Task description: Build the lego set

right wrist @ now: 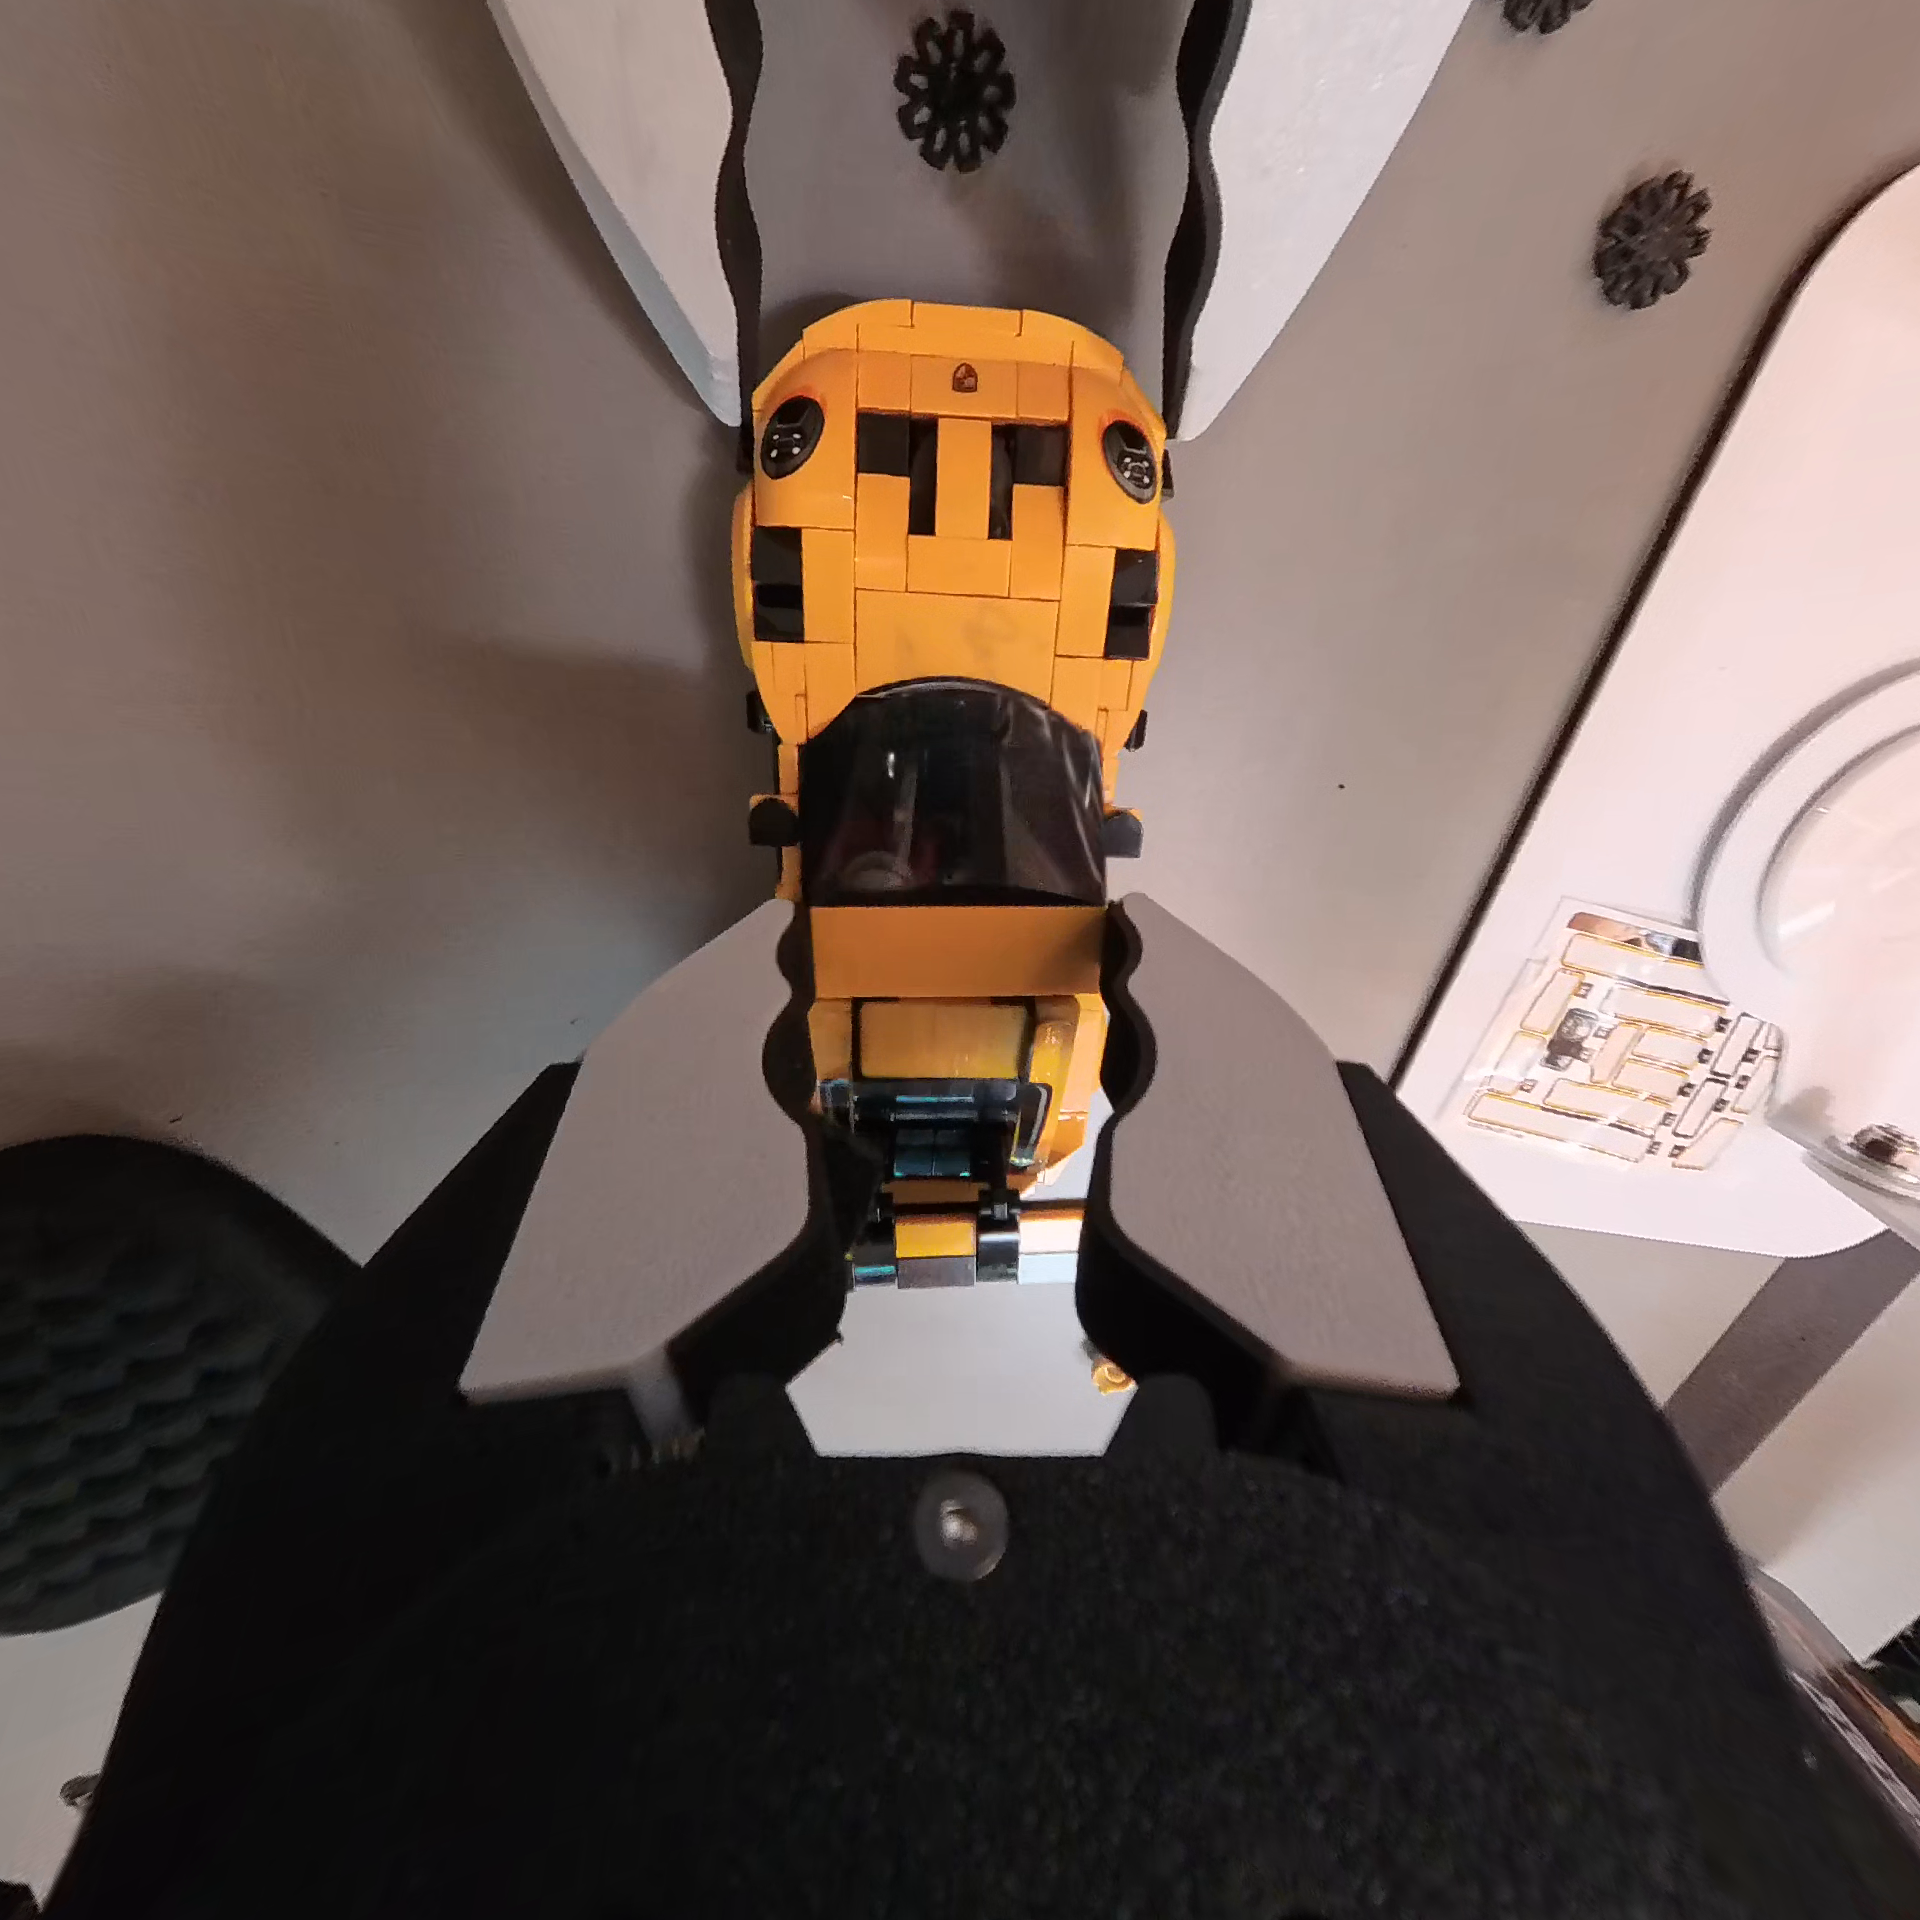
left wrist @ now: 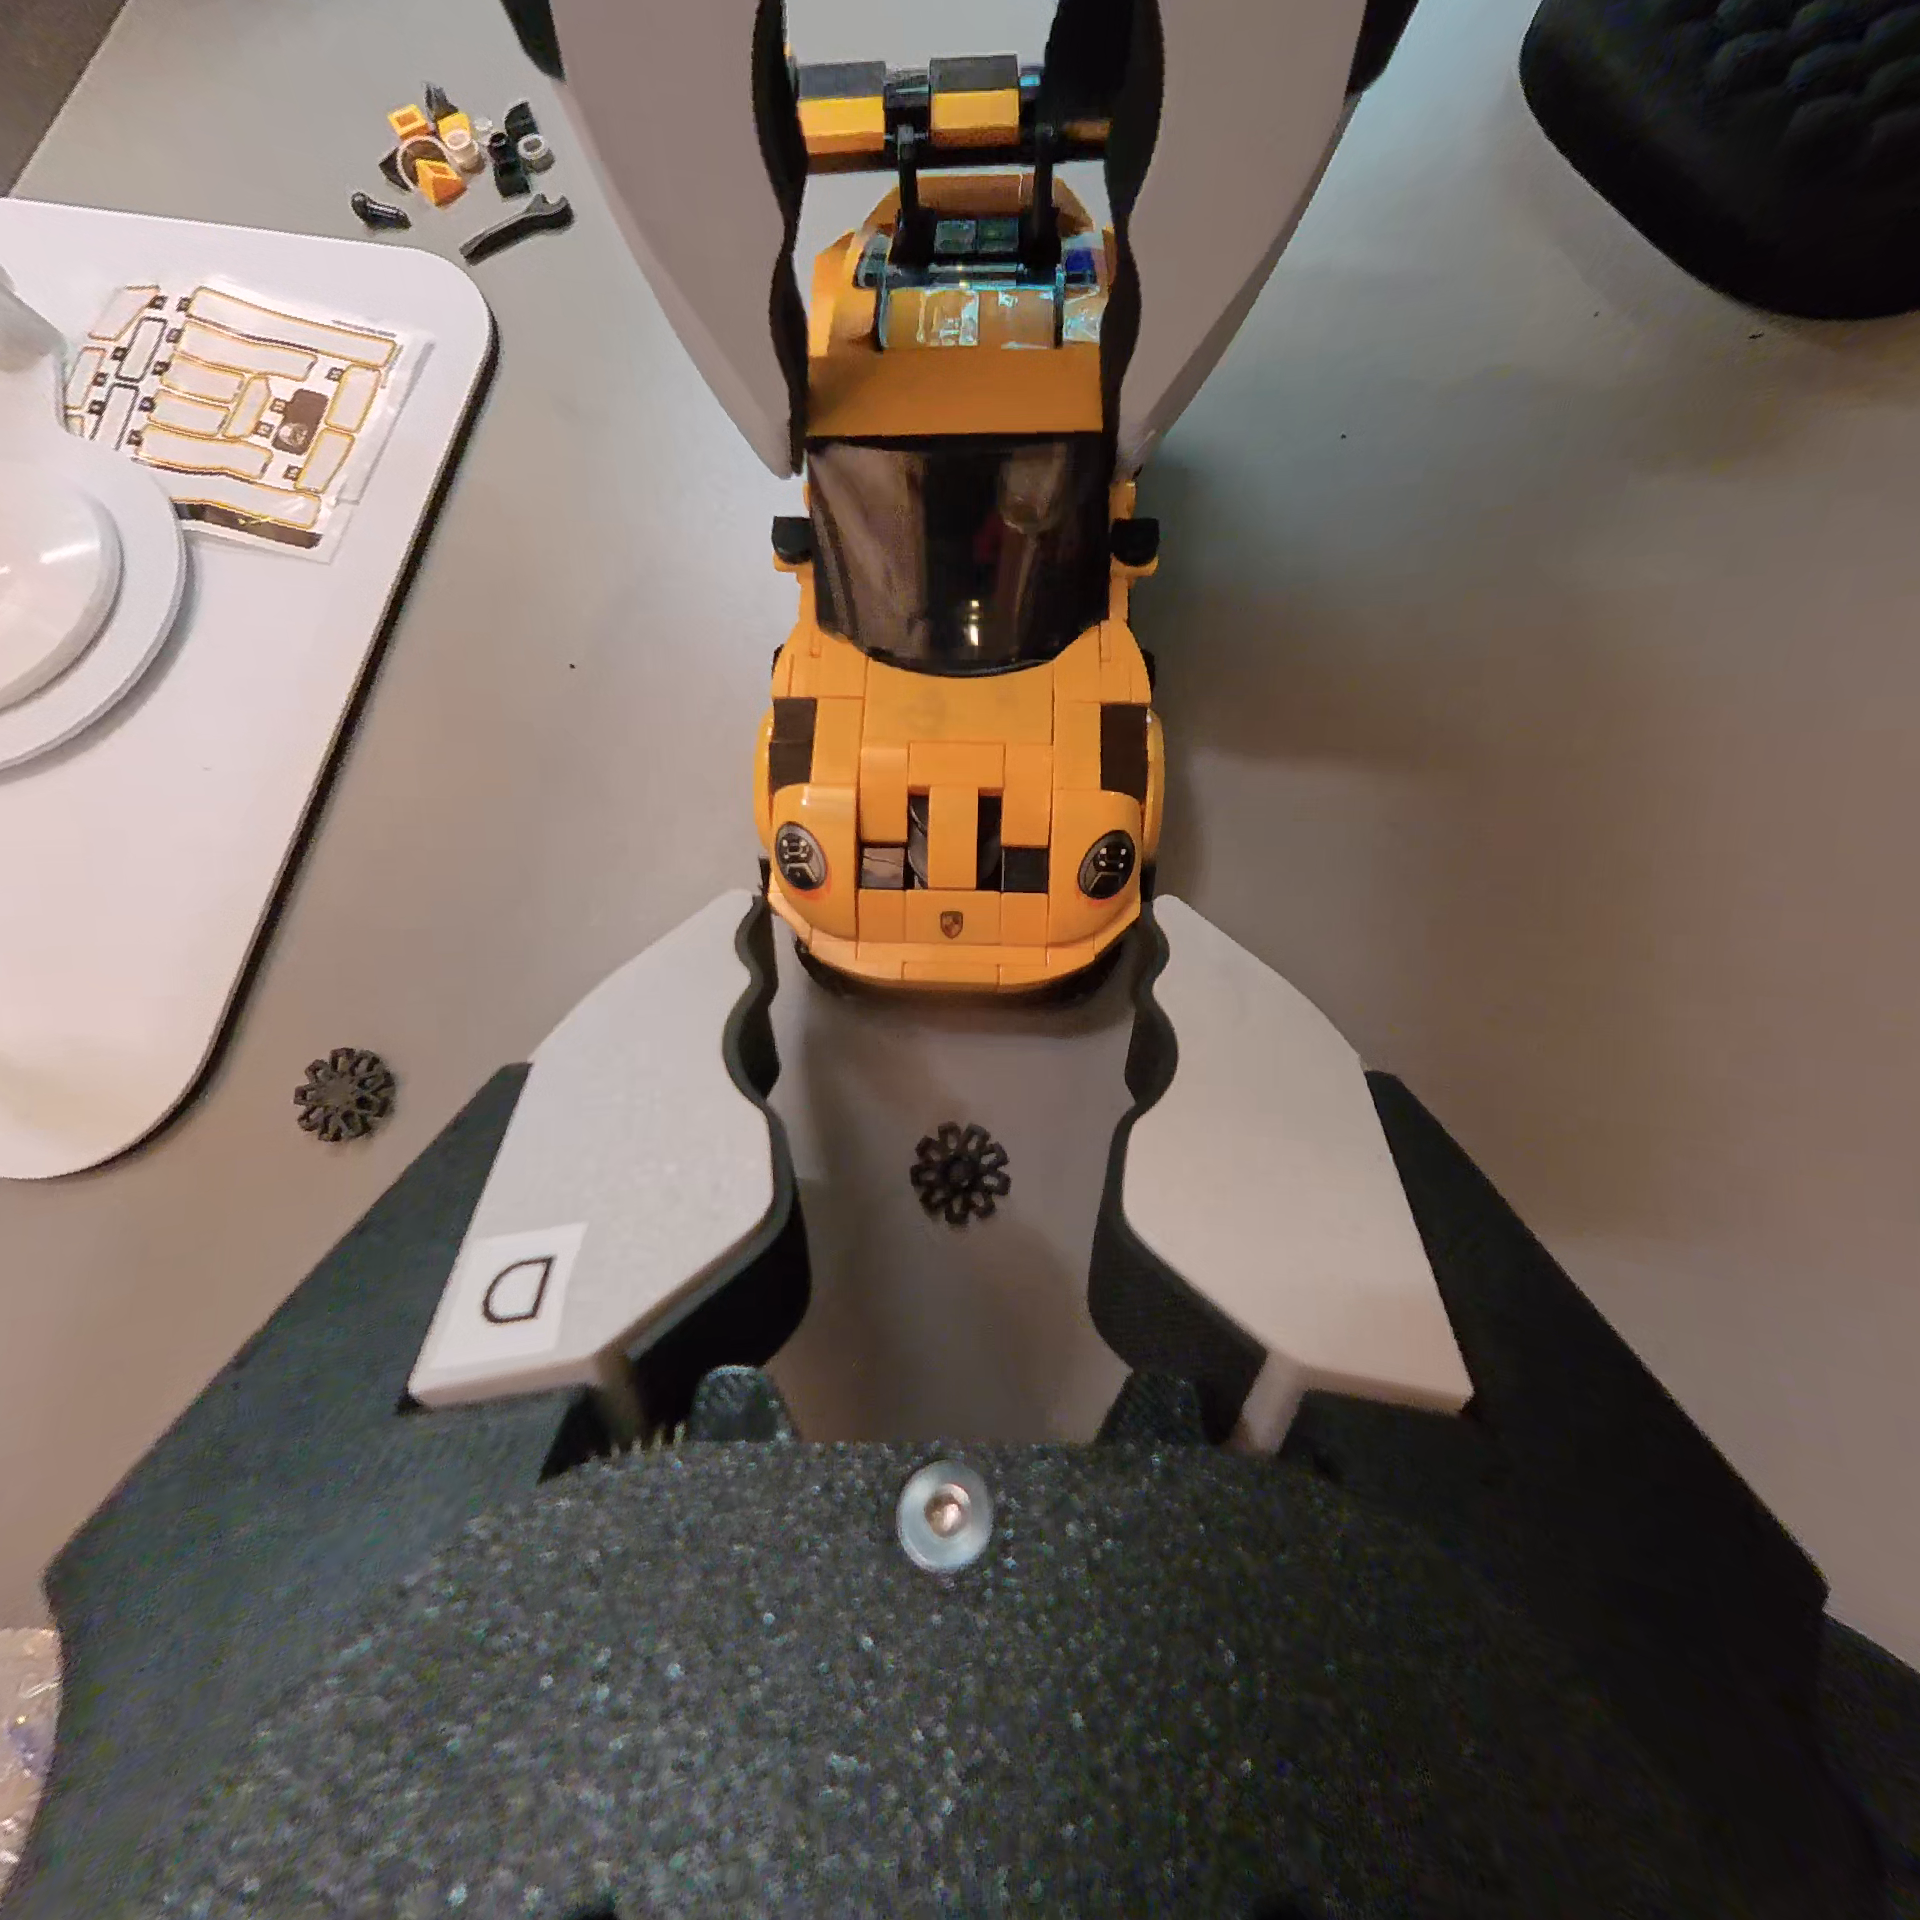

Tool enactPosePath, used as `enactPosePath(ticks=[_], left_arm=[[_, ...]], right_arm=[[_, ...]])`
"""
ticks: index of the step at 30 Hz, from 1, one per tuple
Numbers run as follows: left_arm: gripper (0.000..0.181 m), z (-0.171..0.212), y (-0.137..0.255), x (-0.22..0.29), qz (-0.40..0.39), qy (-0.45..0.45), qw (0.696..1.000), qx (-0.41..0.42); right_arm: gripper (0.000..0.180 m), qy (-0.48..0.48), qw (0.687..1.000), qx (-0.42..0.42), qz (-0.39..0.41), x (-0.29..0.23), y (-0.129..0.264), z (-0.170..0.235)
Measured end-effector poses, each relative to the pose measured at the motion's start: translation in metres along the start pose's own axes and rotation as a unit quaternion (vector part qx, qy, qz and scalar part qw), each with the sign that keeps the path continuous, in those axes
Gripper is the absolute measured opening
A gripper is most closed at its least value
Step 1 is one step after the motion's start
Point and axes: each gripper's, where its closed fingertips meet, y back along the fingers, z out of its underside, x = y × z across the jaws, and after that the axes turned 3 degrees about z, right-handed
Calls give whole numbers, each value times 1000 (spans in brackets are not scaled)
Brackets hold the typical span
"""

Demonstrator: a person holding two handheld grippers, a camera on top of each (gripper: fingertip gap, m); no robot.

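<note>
Yellow lego sports car (left wrist: 961, 717) sat on the grey tabletop (left wrist: 1507, 727), held from both ends between the two grippers. Left hand-held gripper (left wrist: 961, 925) had its fingers spread around the car's nose, tips just beside or touching the front corners; real contact could not be confirmed. Right hand-held gripper (right wrist: 951, 1039) clamped the rear body, fingers against both sides just behind the dark windshield (right wrist: 951, 800), rear wing (right wrist: 966, 1247) deep between the fingers. In the left wrist view the right hand-held gripper (left wrist: 956, 457) came in from the top, facing the left one. Black snowflake-shaped wheel insert (left wrist: 958, 1169) lay on the tabletop between the left fingers, in front of the car's nose; second one (left wrist: 345, 1094) lay to the side, just beside the white tray (left wrist: 312, 727). Sticker sheet (left wrist: 234, 405) lay on the tray, next to a round white dish (left wrist: 62, 603). Small pile of loose yellow and black lego pieces (left wrist: 462, 156) sat on the tabletop beyond the tray. Black textured object (left wrist: 1745, 145) at the far corner, unidentifiable.
</note>
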Motion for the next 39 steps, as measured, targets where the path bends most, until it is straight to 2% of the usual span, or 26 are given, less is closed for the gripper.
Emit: enactPosePath(ticks=[14,20,27,39], left_arm=[[65,0,0,0,-2,-1,1000,-2],[66,1,4,1,6,-4,1000,1],[67,-1,4,2,9,-4,1000,6],[64,-1,1,1,6,0,1000,7]], right_arm=[[60,-20,1000,15,7,2,5,-1],[56,-24,998,53,-2,0,18,-14],[53,-38,998,34,-27,-2,7,-5],[50,-27,999,-42,-7,-2,5,2]])
